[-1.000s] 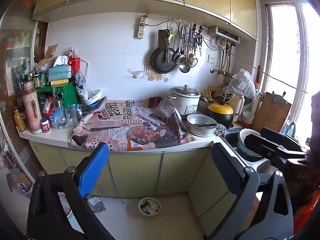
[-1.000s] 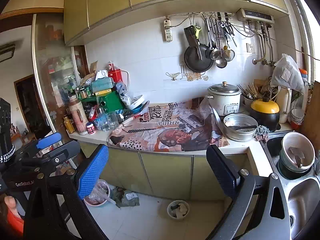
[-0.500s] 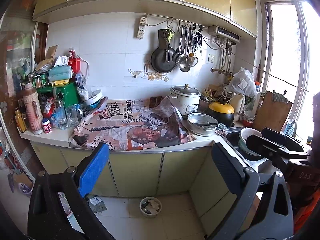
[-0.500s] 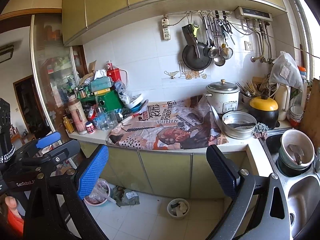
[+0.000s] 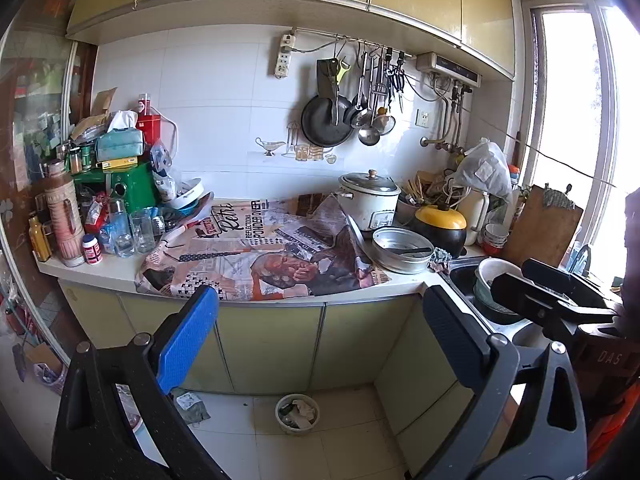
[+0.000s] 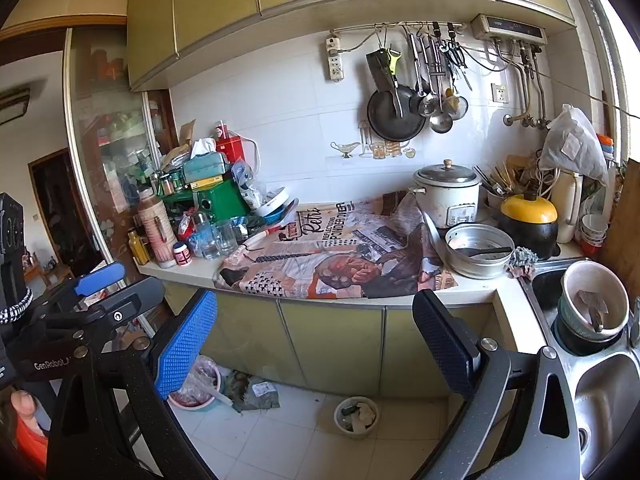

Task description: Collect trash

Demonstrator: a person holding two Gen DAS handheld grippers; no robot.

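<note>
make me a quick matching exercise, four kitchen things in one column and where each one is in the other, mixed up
Things:
1. frying pan
2. small bin
3. rice cooker
4. white bowl

Places:
A. in the sink
B. on the floor by the cabinets
C. hanging on the wall rail
D. on the counter, behind the metal pot

Pairs: 1-C, 2-B, 3-D, 4-A

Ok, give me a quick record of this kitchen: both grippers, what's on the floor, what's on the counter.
left gripper: open, empty
right gripper: open, empty
floor: small round bin of scraps, pink basin, crumpled grey-green wrapper
counter: printed newspaper-pattern cloth, white rice cooker, round metal pan
sink: white bowl with scraps
</note>
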